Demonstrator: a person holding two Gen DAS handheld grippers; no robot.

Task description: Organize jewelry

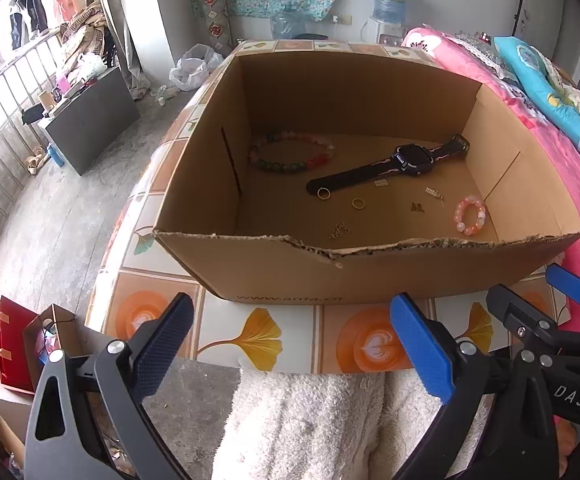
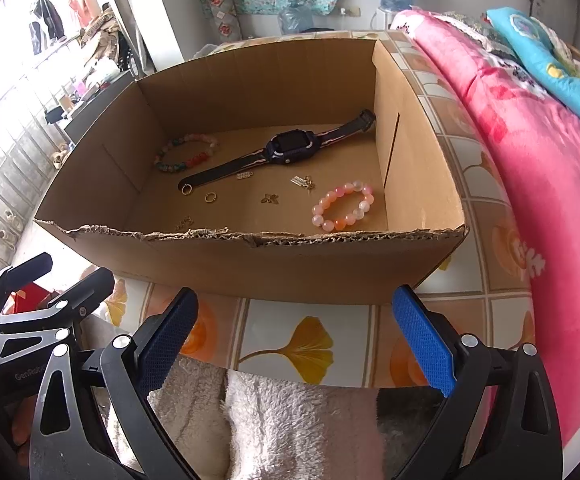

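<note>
All the jewelry lies loose on the floor of the cardboard box (image 1: 370,276), which sits on the tiled tabletop (image 1: 290,340): multicolour bead bracelet (image 1: 292,152) at the far left, black watch (image 1: 410,158) laid diagonally across the middle, pink bead bracelet (image 1: 470,215) near the right wall, two gold rings (image 1: 358,203), one of them touching the strap end, and several small gold bits (image 1: 340,231) scattered between

Left gripper (image 1: 302,344) and right gripper (image 2: 302,340) are both spread wide with nothing held, side by side just short of the box's near wall; each shows up at the edge of the other's view

Whether this scatter is pre-sort or a finished drop-off, the frames don't settle

Risks, as judgement:
- near wall is torn and ragged along its rim; a low reach over it would likely snag a finger or shove the box along the tabletop
- rings and small bits lie flat on cardboard, so wide pads may skate over them or flick them away
- ring against the strap could drag the watch with it
- round beads may roll or slip out of a pinch
- grippers so close together could clash when entering the box

Around: pink blanket bed (image 2: 530,160) hard against the tabletop's right side, white fleece fabric (image 1: 310,420) below the grippers, red bag (image 1: 13,344) on the floor at left
</note>
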